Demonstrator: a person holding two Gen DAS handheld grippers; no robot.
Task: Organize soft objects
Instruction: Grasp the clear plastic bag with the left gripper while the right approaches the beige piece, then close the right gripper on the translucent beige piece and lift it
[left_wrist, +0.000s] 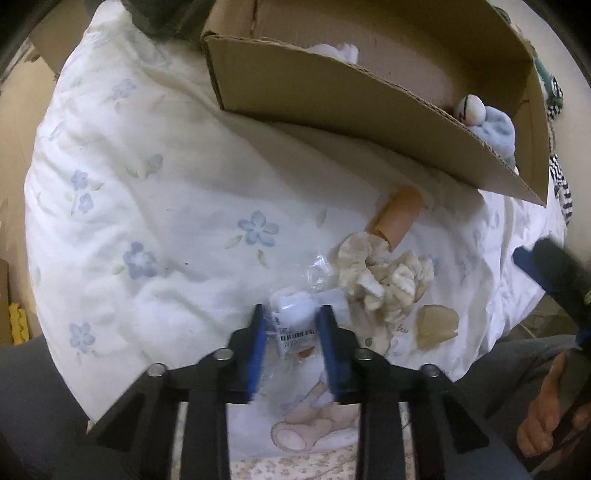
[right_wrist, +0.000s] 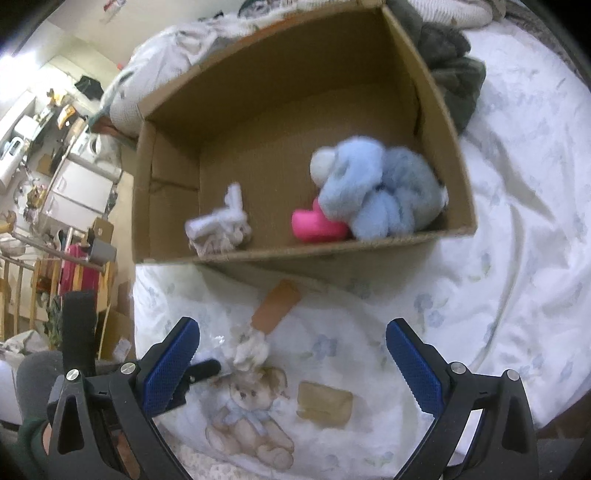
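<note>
My left gripper (left_wrist: 291, 314) is shut on a clear plastic packet with white soft stuff and a barcode label (left_wrist: 293, 323), low over the floral bed sheet. A cream scrunchie (left_wrist: 384, 275) lies just right of it, touching an orange cardboard tube (left_wrist: 399, 218). The cardboard box (right_wrist: 354, 254) stands beyond. It holds a light blue plush toy (right_wrist: 376, 192), a pink item (right_wrist: 316, 227) and a white and grey cloth bundle (right_wrist: 219, 225). My right gripper (right_wrist: 291, 345) is open and empty, above the sheet in front of the box. The scrunchie also shows in the right wrist view (right_wrist: 251, 350).
A beige flat pouch (right_wrist: 325, 404) lies on the sheet near a printed teddy bear (right_wrist: 247, 421). A dark green cloth (right_wrist: 454, 74) lies behind the box. Striped fabric (left_wrist: 561, 184) lies by the box's right side. Furniture and clutter stand left of the bed.
</note>
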